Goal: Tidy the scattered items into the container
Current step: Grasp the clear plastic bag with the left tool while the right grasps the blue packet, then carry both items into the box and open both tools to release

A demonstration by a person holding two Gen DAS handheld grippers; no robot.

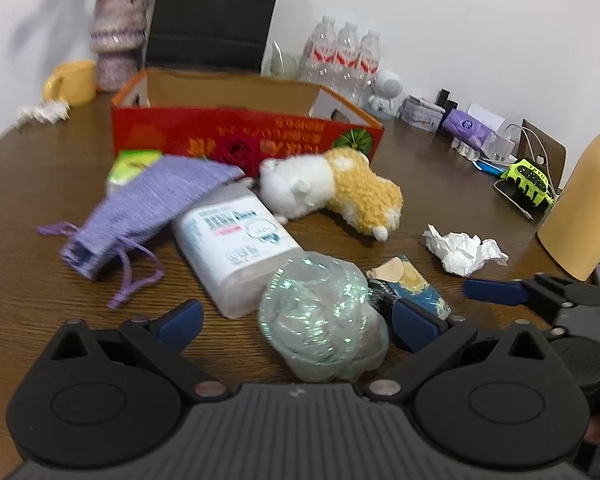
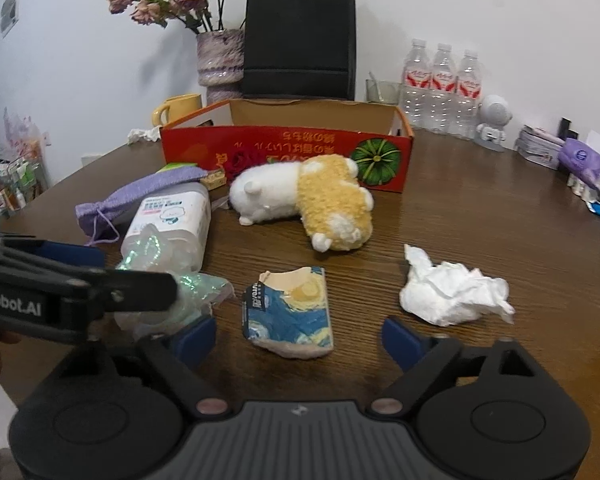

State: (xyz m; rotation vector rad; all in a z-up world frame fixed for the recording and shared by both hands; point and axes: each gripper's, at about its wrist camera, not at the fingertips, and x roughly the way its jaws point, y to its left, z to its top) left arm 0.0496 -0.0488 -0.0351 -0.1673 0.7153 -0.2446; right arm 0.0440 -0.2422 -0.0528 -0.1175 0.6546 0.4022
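Left gripper (image 1: 296, 320): jaws spread, straddling a crinkled plastic bag (image 1: 324, 320) without pressing it. Right gripper (image 2: 298, 336): jaws apart, the blue tissue pack (image 2: 290, 312) lying between them, ungripped. The red box (image 2: 288, 148) stands behind the plush toy (image 2: 304, 200). Right view alone reads "nRobot.AI" on the left gripper's body. Left view alone shows a yellow flask (image 1: 584, 204).

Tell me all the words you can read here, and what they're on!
"nRobot.AI": left hand-held gripper, start cut off.
"TPTU": green-and-black gadget, blurry, roughly.
Red box: upside-down yellow characters, unreadable.
White bottle, tissue pack, water bottles: too small.
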